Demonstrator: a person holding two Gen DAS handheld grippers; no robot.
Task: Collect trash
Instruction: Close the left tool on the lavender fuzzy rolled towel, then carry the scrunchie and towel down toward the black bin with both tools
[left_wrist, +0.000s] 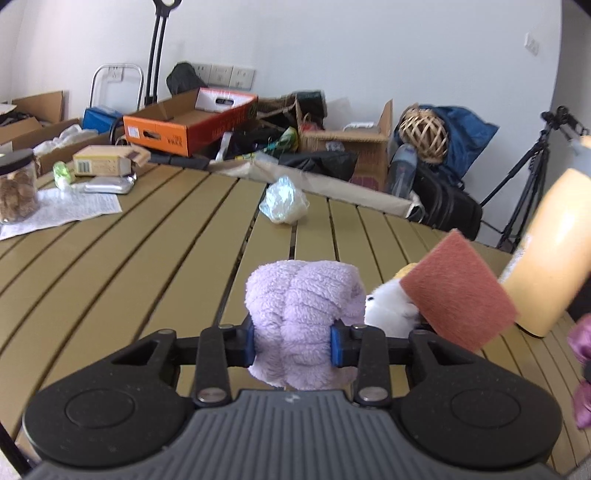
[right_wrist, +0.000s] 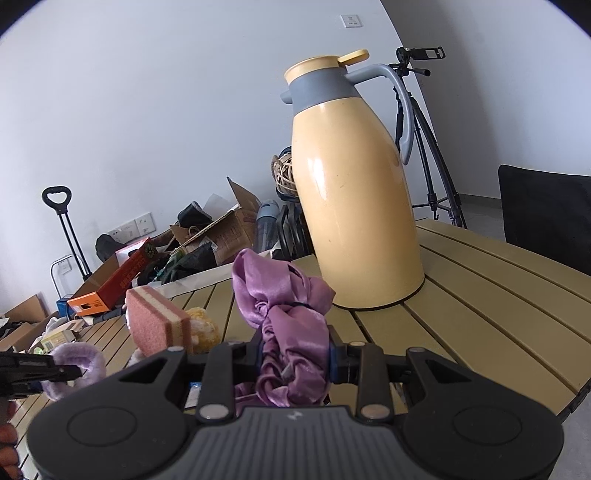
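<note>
My left gripper (left_wrist: 291, 343) is shut on a lilac fluffy cloth (left_wrist: 299, 295), held just above the slatted tan table (left_wrist: 129, 258); the right wrist view shows that cloth (right_wrist: 86, 360) at the lower left. My right gripper (right_wrist: 295, 356) is shut on a bunched purple satin cloth (right_wrist: 280, 295), also seen at the right edge of the left wrist view (left_wrist: 581, 369). A pink sponge (left_wrist: 461, 291) stands tilted between the two, against a white and yellow soft item (left_wrist: 388, 306). A crumpled clear plastic bag (left_wrist: 284, 201) lies farther back on the table.
A tall yellow thermos jug (right_wrist: 354, 192) stands just behind the satin cloth. At the far left of the table are a jar (left_wrist: 16, 188), a printed sheet (left_wrist: 66, 210), a small carton (left_wrist: 103, 160) and a foil pack (left_wrist: 107, 184). Boxes and bags crowd the floor beyond; a tripod (right_wrist: 424, 147) and a dark chair (right_wrist: 546, 214) stand on the right.
</note>
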